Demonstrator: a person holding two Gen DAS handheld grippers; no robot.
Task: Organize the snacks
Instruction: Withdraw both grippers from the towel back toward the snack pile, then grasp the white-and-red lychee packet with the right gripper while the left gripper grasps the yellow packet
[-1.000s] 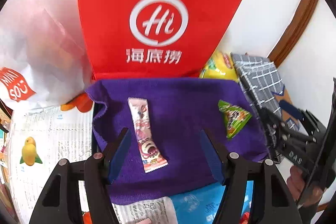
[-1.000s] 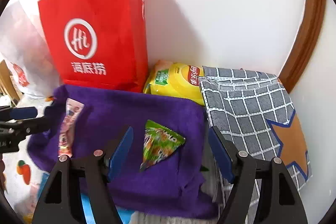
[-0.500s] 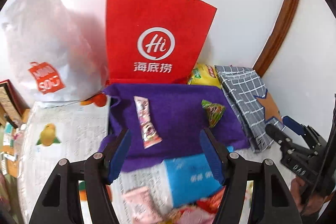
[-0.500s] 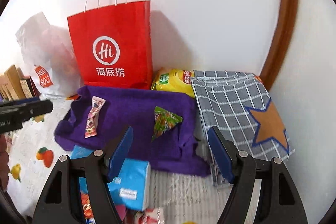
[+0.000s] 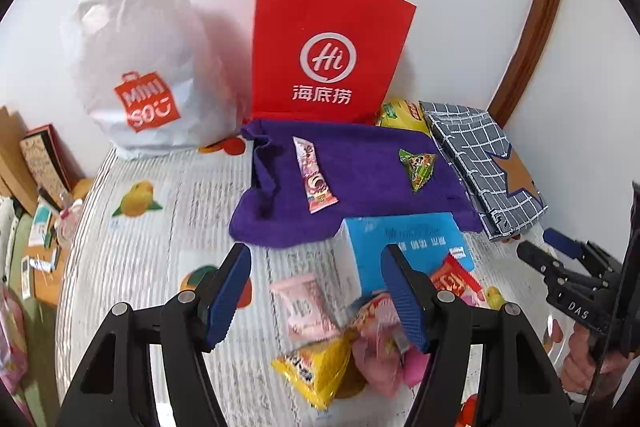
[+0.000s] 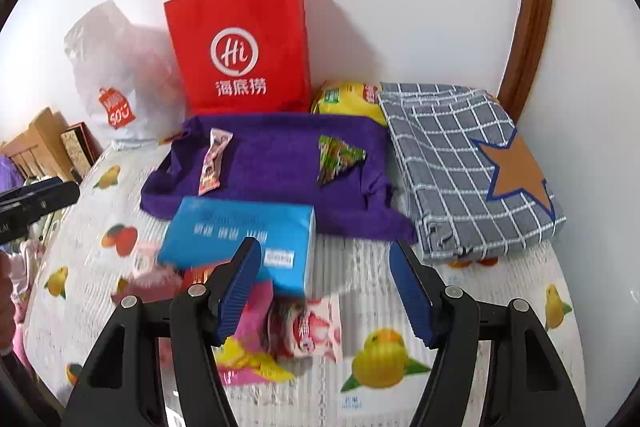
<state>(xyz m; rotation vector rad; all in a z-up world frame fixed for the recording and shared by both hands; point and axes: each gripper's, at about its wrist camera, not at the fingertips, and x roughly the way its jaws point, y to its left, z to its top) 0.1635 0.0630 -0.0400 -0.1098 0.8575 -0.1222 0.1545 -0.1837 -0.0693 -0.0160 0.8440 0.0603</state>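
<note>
We are holding both grippers above the fruit-printed white surface (image 5: pixel 152 227), angled down toward a loose heap of snack packets.

Left gripper (image 5: pixel 316 295): released, nothing between its blue pads. Right gripper (image 6: pixel 326 287): empty, jaws closing slightly at this moment, with no packet pinched between them.

Already sorted: a long pink wafer bar wrapper (image 5: pixel 314 175) and a green triangular snack packet (image 5: pixel 416 165) are lying apart on the purple felt cloth (image 5: pixel 360 187), which is sitting in front of the red paper carrier bag (image 5: pixel 328 59). The bar's long axis is running away from us, nearly parallel to the gripper fingers.

Still unsorted, in front of the cloth: a pale pink sachet (image 5: pixel 306 307), a yellow triangular chip packet (image 5: pixel 316 363), a red-and-white wrapper (image 5: pixel 454 279) and a pink strawberry-print packet (image 6: pixel 312 327), all crowded beside the blue tissue pack (image 5: pixel 404 243).

Controlling relation: the heap is lying directly below and between both grippers, nearer than the cloth. In the left wrist view the pale pink sachet is sitting inside the left jaw gap, so we judge the left hand is better placed for it. The strawberry-print packet is lying just left of centre under the right jaws, favouring the right hand. Overlapping packets are posing a risk of a double pick.
</note>
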